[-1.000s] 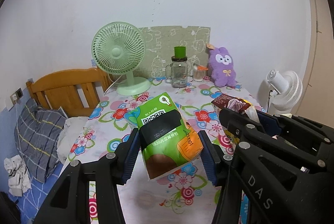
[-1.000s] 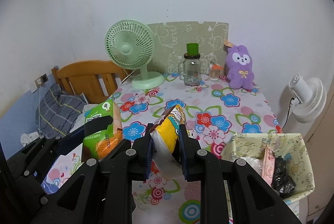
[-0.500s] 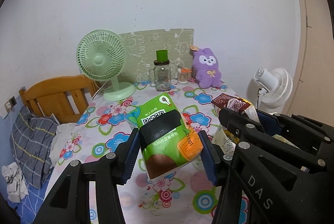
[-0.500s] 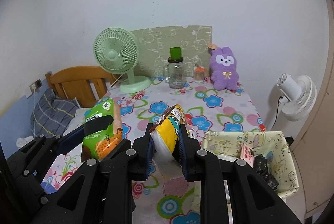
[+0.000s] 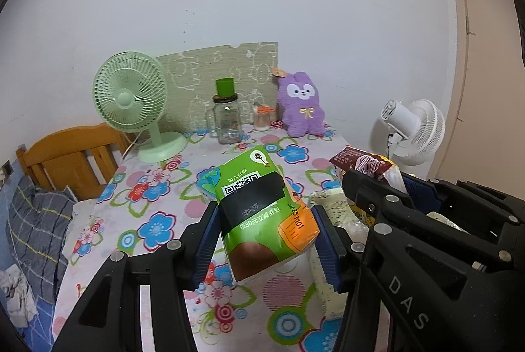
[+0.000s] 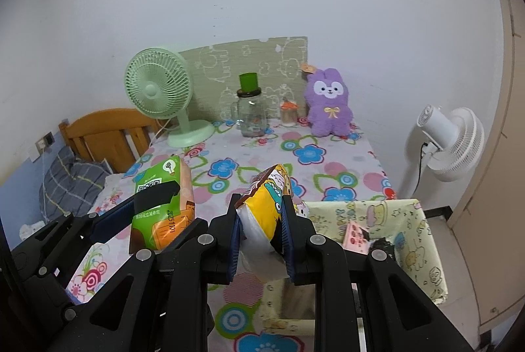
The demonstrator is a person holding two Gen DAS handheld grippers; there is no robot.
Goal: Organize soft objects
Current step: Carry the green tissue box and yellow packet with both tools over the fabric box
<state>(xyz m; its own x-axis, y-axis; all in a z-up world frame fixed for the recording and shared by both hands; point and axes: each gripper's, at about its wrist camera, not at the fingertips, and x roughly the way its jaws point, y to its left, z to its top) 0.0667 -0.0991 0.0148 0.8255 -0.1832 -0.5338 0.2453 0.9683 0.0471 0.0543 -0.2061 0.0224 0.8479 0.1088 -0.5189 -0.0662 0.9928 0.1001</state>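
My left gripper (image 5: 265,214) is shut on a green tissue pack (image 5: 262,214) and holds it above the flowered table (image 5: 157,187). The pack also shows at the left of the right wrist view (image 6: 162,204). My right gripper (image 6: 261,210) is shut on a yellow cartoon-print soft pack (image 6: 265,207), held above the table's right edge beside a pale yellow fabric basket (image 6: 416,256). The basket holds a pink item (image 6: 356,237) and a black item (image 6: 382,245). A purple plush rabbit (image 6: 328,104) sits at the back of the table.
A green desk fan (image 6: 160,92), a glass jar with a green lid (image 6: 251,112) and a small jar (image 6: 288,115) stand along the back. A white floor fan (image 6: 449,138) stands right of the table. A wooden chair (image 6: 108,135) and bedding are at the left.
Both grippers have swung right and pulled back with their packs still held. The basket has come closer under the right gripper.
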